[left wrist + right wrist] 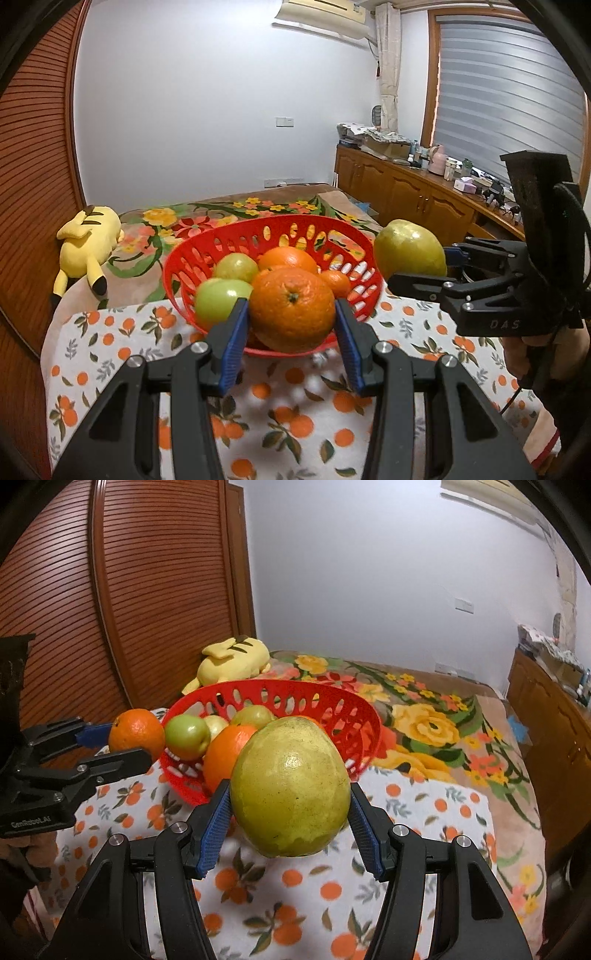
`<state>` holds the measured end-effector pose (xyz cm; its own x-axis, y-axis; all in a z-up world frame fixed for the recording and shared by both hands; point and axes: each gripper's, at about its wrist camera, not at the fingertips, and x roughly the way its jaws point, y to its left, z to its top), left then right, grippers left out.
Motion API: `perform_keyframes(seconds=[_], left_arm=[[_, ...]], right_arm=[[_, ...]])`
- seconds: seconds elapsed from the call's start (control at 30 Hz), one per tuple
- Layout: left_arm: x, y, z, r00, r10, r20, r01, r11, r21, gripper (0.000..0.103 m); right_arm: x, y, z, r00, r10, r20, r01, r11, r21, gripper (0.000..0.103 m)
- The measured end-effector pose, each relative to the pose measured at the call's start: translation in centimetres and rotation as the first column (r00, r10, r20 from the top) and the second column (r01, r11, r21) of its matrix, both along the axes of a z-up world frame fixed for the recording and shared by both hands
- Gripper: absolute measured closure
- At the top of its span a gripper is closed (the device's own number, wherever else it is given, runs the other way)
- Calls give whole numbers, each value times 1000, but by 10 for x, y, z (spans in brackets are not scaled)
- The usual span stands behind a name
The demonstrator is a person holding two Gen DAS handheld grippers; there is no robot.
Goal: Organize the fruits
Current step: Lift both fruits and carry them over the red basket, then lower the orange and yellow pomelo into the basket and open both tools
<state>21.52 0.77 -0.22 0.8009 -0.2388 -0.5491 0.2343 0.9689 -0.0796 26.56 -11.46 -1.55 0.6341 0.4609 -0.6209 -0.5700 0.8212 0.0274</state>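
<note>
Gripping an orange (291,308) in my left jaws and a pear (290,806) in my right, both closed tight; colliding over the basket (221,240) could knock either loose.

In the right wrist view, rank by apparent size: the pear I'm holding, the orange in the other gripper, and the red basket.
1. Red basket, widest.
2. Yellow-green pear in the right gripper; nearness to the lens inflates it.
3. Orange in the left gripper, smallest.
</note>
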Motion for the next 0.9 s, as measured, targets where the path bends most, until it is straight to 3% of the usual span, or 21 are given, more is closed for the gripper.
perform_keyframes(seconds=[0.47,0.8,0.9], left_arm=[[61,17,-1,1000,18,-21,-18,1000,19,58],[86,19,-7,999,25,-33,-24,999,23,58],[92,21,-11,999,32,-40,-31,999,25,58]], right_arm=[[71,29,-17,1000,13,-22,-14,999,-45,41],[82,35,-34,999,14,-45,-16,999,-46,40],[78,34,-27,1000,13,-18,-14,1000,-28,34]])
